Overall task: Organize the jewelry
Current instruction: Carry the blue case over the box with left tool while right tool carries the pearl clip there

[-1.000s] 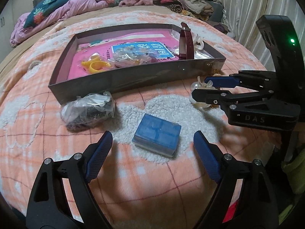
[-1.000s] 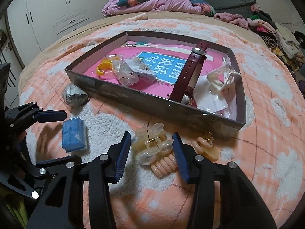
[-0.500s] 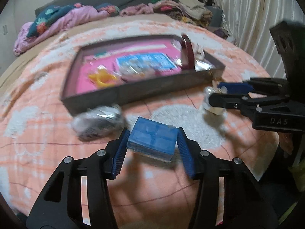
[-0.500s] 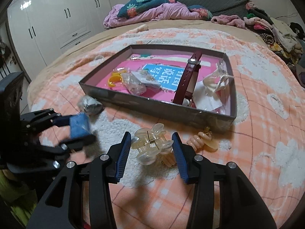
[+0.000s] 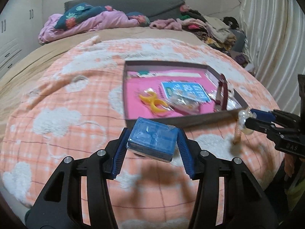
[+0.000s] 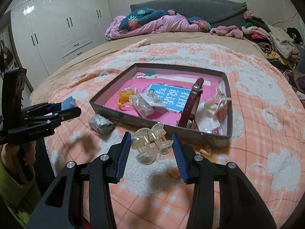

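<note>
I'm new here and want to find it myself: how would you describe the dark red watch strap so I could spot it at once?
Start at the orange and white blanket on the bed, then find the shallow grey box with the pink lining. Along its right-hand part, in the right wrist view, the watch strap lies lengthwise beside a clear hair claw. It is the only long, dark red band there.

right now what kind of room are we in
Most likely a bedroom: the work surface is a bed with a peach blanket, crumpled bedding lies by a grey headboard, and white wardrobes line the wall.
</note>
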Demonstrator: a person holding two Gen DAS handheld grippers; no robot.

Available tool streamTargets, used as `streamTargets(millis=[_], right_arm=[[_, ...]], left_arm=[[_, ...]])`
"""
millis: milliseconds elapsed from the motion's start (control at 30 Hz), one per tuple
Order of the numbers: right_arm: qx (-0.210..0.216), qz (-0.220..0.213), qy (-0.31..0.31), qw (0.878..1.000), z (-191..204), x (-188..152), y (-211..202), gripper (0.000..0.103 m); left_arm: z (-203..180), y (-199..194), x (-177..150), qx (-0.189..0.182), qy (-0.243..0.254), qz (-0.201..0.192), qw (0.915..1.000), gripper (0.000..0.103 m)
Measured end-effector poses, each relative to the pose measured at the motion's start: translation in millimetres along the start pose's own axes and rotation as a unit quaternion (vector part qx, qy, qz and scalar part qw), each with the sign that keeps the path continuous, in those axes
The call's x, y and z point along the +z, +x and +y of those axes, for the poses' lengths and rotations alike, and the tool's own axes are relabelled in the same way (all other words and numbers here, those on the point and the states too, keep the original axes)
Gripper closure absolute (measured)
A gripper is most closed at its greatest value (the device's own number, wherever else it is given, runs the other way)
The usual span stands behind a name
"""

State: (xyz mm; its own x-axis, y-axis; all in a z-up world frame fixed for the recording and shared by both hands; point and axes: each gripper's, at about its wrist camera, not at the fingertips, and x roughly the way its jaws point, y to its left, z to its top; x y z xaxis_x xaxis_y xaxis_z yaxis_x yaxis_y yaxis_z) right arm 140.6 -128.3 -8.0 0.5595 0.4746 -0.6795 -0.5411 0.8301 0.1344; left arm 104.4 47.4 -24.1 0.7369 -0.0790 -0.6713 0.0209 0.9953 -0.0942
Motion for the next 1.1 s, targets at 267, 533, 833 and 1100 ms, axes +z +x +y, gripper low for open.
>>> streamTargets(millis=[267,533,833,1100], right_arm=[[0.002,-0.014,0.001,1.0,8.9,15.9,0.1,0.06],[0.004,-0.025,-0.002,1.0,15.0,32.1,2.1,0.061],[0.003,-0.043,-0.004,0.999,13.4,51.8,2.7,0.061],[0.001,-0.054,0.001,0.999,6.9,65.3,5.2,0.061]], left_arm=[[16.8,-5.3,10.0,0.01,-0.019,-0.016,0.9997,0.061],[20.6,-2.5,19.1,0.011,-0.02,-0.021,0.9995,0.061],[17.9,6.0,30.9,0.009,-0.02,-0.025,0.9995,0.061],[11.0,7.6,46.6,0.005,-0.008,-0.034,0.9994,0.061]])
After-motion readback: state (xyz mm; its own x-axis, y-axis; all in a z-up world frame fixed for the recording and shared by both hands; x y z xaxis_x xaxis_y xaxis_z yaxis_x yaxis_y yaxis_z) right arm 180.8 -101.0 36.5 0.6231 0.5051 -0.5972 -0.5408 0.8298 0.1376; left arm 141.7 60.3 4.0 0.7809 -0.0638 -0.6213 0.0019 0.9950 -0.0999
